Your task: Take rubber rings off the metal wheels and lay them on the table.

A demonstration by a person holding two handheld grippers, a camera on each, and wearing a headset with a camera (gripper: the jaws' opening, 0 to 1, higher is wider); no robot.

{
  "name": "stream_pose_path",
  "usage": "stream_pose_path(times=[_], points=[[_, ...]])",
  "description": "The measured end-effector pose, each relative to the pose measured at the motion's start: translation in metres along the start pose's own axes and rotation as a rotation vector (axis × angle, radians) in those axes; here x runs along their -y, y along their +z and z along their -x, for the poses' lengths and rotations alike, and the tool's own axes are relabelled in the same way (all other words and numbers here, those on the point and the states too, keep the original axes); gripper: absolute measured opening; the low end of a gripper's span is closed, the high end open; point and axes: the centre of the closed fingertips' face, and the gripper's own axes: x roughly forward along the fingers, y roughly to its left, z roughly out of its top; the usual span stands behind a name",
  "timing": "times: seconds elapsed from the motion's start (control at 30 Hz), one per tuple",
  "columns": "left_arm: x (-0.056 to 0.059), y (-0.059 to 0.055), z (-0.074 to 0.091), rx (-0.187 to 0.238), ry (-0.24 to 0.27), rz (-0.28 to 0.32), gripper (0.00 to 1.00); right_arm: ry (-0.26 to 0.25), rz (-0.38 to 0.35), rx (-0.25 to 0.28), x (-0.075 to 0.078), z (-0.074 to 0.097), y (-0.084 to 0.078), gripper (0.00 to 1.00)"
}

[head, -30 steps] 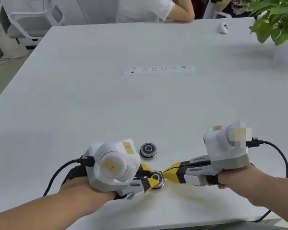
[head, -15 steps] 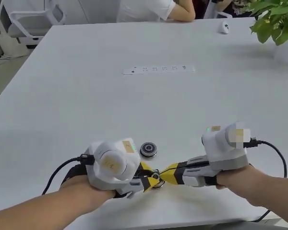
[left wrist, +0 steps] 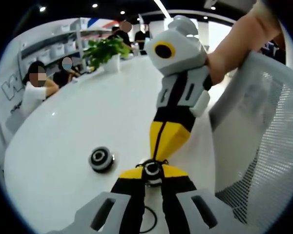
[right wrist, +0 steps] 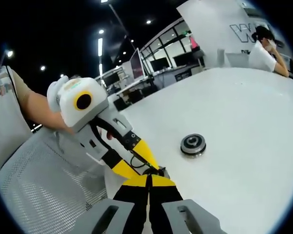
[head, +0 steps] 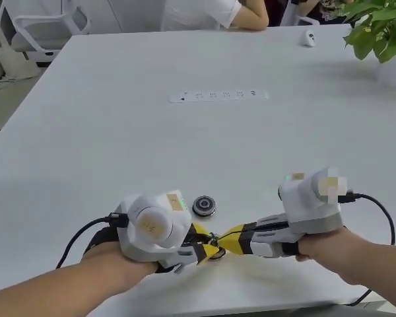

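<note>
– Any writing?
– Wall lettering [right wrist: 244, 31] begins "W"; the rest is unreadable.
– And the fingers?
– The left gripper [left wrist: 151, 170] pinches a wheel [left wrist: 152, 176] near the surface's [left wrist: 63, 146] front edge. The right gripper [right wrist: 149, 176] has its fingers pressed together, tips touching that wheel. A second wheel [head: 204, 206] lies nearby.

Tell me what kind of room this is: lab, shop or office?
Most likely an open office or meeting area: a long white table with a power strip set in it, a potted plant and a mesh chair, with people seated at the far end.
</note>
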Motion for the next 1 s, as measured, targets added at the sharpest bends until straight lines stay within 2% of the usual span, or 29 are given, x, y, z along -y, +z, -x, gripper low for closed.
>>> stream_pose_path(times=[0.07,0.13,0.47,0.77,1.0], points=[[0.0,0.0,0.0,0.003,-0.001,0.004,0.11,0.036,-0.014,0.013,-0.007,0.0,0.003,0.0],[0.0,0.0,0.0,0.006,-0.002,0.005,0.11,0.047,0.008,-0.004,-0.014,-0.002,0.001,0.0],[0.0,0.0,0.0,0.006,-0.004,0.003,0.12,-0.002,-0.009,0.005,0.004,0.003,-0.002,0.0],[0.0,0.002,0.001,0.018,-0.023,-0.019,0.15,-0.005,-0.004,0.003,0.004,0.004,-0.001,0.0],[0.001,0.011,0.013,0.057,-0.05,-0.004,0.19,-0.006,-0.003,0.006,0.004,0.005,0.0,0.0]])
